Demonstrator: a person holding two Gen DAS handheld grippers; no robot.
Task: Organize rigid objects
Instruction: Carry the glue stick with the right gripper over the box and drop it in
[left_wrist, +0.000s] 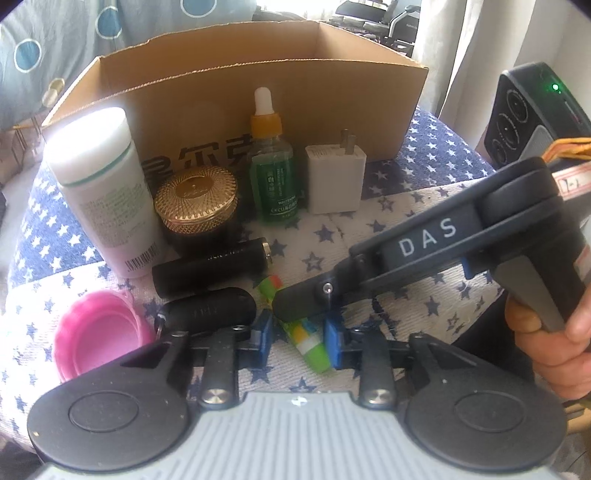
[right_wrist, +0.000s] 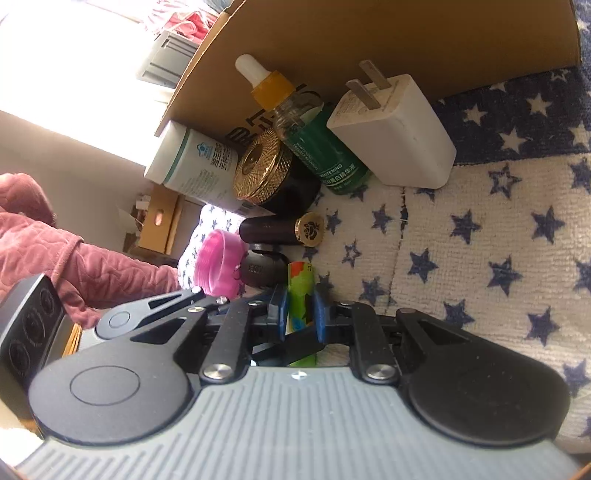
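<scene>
Step in hand, as I judge it: picking the green patterned tube (left_wrist: 301, 334) off the star-print cloth (left_wrist: 406, 236), near the front of the clutter. Right claw (right_wrist: 300, 314) clamped on the tube, pads pressing both sides. Left claw (left_wrist: 298, 334) straddles the same tube; narrow, but contact unclear. Next move likely calls for lifting it toward the cardboard box (left_wrist: 236, 85) behind the bottles.

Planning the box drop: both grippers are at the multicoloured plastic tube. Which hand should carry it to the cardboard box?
Right, probably. The right gripper squarely clamps the green multicoloured plastic tube, pointing at the brown cardboard box. The left gripper pinches it askew.
</scene>
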